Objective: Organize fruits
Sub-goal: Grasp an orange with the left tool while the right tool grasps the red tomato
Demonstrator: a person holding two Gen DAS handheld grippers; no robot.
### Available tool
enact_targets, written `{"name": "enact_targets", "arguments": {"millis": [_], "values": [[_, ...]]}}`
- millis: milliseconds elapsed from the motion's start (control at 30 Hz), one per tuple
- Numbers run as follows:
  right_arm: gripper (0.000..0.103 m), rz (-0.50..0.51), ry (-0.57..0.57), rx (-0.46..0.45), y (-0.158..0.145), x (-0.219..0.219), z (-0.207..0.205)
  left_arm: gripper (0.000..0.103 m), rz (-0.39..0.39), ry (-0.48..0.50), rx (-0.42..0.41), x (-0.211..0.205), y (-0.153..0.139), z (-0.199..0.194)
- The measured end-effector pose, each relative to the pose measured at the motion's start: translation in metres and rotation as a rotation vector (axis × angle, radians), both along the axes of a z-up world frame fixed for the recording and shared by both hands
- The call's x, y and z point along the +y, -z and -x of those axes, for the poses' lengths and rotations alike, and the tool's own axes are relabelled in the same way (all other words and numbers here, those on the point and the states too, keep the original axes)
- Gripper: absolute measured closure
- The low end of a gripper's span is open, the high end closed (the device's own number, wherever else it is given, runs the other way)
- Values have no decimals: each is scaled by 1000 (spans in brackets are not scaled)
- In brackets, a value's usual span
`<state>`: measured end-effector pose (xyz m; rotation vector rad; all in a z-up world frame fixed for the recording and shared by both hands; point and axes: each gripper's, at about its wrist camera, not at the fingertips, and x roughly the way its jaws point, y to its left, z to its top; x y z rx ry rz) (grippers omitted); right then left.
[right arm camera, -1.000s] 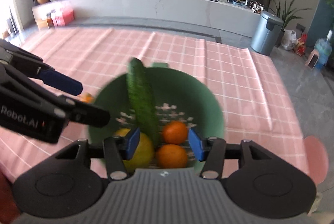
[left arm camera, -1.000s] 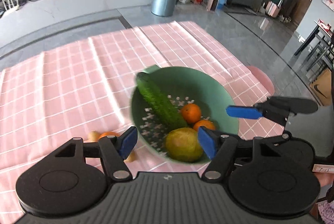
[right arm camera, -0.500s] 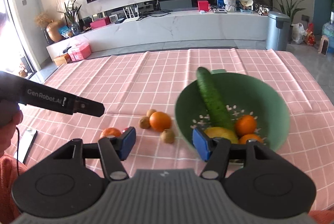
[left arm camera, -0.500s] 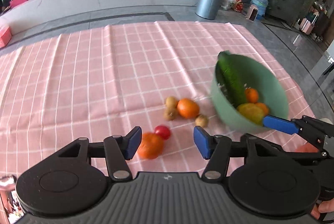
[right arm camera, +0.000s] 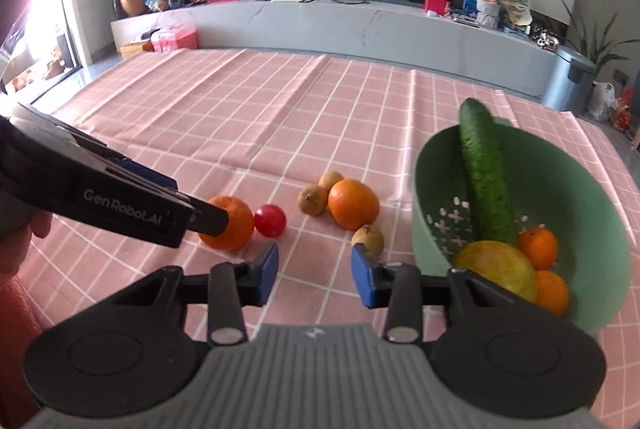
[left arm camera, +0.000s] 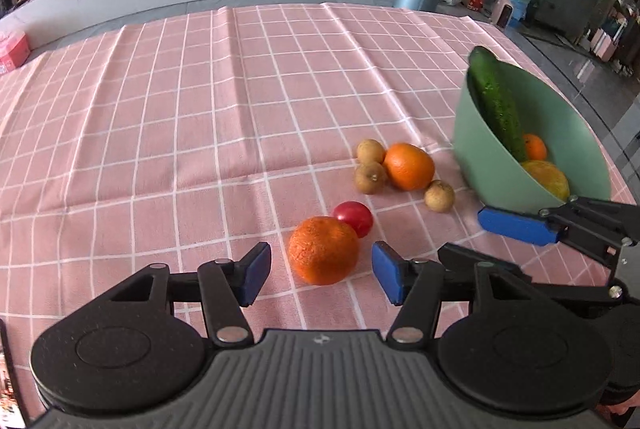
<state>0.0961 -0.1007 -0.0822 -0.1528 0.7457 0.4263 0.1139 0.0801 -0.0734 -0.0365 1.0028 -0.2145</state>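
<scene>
My left gripper (left arm camera: 320, 271) is open, its blue pads on either side of a rough orange (left arm camera: 323, 250) on the pink checked cloth, not touching it. A red tomato (left arm camera: 353, 218) lies just behind it. Farther on lie a smooth orange (left arm camera: 409, 166) and three small brown fruits (left arm camera: 370, 177). The green colander bowl (left arm camera: 472, 149) at the right holds a cucumber (left arm camera: 496, 107), a yellow fruit and small oranges. My right gripper (right arm camera: 315, 277) is open and empty, low over the cloth in front of the loose fruits (right arm camera: 353, 204), left of the bowl (right arm camera: 592, 213).
The pink checked cloth (left arm camera: 200, 109) covers the table and has folds across it. The left gripper's body (right arm camera: 100, 197) crosses the left of the right wrist view. The table's right edge runs just beyond the bowl. A long grey counter (right arm camera: 360, 21) stands behind the table.
Both grippers have swung left from above the bowl to the loose fruits. The left gripper has come down around the rough orange. The right gripper has dropped lower.
</scene>
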Motion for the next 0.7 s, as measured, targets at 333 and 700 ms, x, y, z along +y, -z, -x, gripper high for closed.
{"name": "enact_targets", "arguments": {"millis": [333, 700], "values": [[67, 18, -44, 22, 22, 11, -15, 52, 23, 11, 12, -4, 16, -9], [72, 25, -112, 17, 31, 33, -28, 56, 69, -64, 2, 18, 12, -3]]}}
